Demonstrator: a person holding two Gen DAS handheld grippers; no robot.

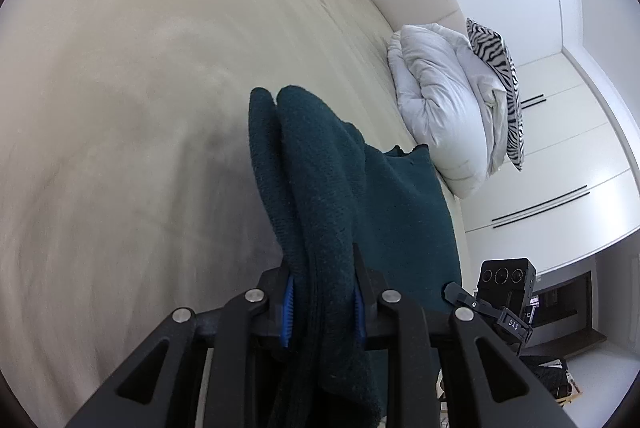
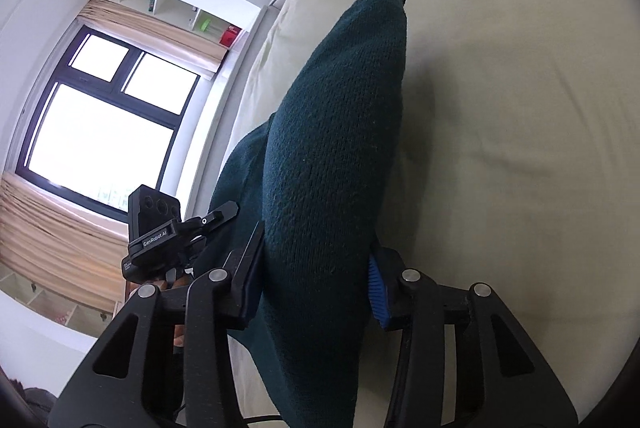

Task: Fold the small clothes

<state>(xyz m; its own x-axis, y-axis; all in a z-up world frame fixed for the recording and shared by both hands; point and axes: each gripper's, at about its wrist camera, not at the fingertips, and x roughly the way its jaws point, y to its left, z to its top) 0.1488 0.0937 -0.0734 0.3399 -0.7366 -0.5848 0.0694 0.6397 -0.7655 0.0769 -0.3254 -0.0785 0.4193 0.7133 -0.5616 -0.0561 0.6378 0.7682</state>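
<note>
The cream bed (image 1: 140,108) fills my view, and lifted over it hangs the dark green knit garment (image 1: 320,168). I judge it soft, thick, floppy and light, with a knit that grips well, best held at bunched edges. My left gripper (image 1: 324,302) is pinched on a narrow fold; my right gripper (image 2: 316,284) is clamped, wider, on a fatter roll.

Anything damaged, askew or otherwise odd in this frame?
Nothing stands out. Both the left gripper and right gripper clamp bunched dark green knit above the cream bedsheet, normal mid-fold.
</note>
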